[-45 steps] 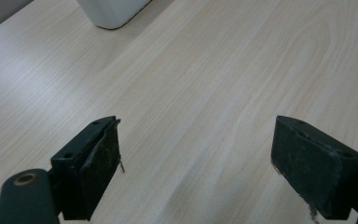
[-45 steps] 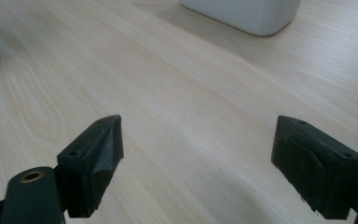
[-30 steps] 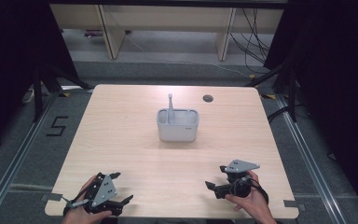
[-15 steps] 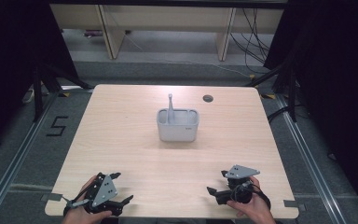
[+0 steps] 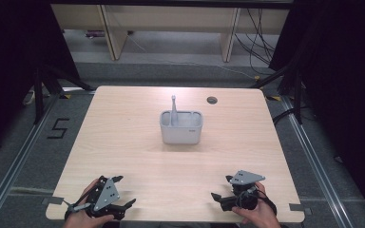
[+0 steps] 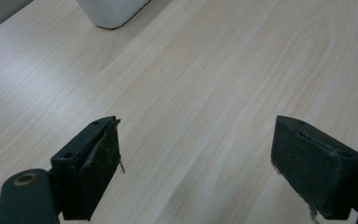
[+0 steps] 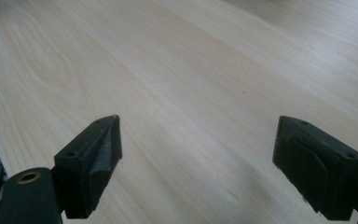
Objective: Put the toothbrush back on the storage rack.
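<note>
The left gripper (image 5: 123, 192) rests near the front left corner of the table (image 5: 123, 123), held in a hand (image 5: 83, 219). Its two black jaws stand wide apart with nothing between them. The left gripper view looks along them over bare wood, with a corner of the white bin (image 6: 112, 11) far ahead.

The right gripper (image 5: 219, 187) sits near the front right corner, in the other hand (image 5: 259, 213). Its jaws are spread wide too and hold nothing. They point left across the table.

The nearest thing to both is the small white bin (image 5: 181, 127) in the middle of the table, well apart from each gripper. A thin grey stick (image 5: 173, 107) stands in it, leaning at the back left, with its top poking above the rim.

The stick looks light and stiff, and maybe a bit smooth. The best place to pinch it is the top part that sticks out. The bin looks like light plastic and could slide or tip if bumped, so the other gripper may need to hold its wall.

There is lots of open wood all around the bin. A small dark hole (image 5: 212, 99) sits near the back edge. Both grippers are close to the front edge, so they should move forward, not back.
</note>
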{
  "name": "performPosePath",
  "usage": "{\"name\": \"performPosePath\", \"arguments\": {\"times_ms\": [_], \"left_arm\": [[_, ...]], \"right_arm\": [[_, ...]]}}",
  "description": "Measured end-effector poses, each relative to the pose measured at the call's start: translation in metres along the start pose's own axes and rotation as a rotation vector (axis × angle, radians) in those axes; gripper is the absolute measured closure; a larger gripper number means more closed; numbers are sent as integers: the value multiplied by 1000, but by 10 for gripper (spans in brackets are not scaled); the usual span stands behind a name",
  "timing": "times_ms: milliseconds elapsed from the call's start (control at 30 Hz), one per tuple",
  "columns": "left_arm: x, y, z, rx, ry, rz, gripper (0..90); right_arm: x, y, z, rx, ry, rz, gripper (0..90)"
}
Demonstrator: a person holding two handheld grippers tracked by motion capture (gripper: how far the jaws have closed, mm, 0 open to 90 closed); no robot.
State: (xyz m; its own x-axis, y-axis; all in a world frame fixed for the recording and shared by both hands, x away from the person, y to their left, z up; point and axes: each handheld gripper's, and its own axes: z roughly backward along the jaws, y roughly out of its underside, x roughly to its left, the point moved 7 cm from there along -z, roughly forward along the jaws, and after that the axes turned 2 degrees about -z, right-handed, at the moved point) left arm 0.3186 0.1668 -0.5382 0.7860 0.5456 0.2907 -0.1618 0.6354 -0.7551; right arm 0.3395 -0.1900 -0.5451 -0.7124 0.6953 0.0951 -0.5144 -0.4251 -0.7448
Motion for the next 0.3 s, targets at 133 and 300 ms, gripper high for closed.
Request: {"name": "performPosePath", "arguments": {"times_ms": [133, 300], "left_arm": [[0, 0, 0, 0, 1, -1, 150], [1, 0, 0, -4, -9, -1, 150]], "right_arm": [[1, 1, -1, 14, -26, 1, 164], [0, 0, 0, 0, 7, 3, 164]]}}
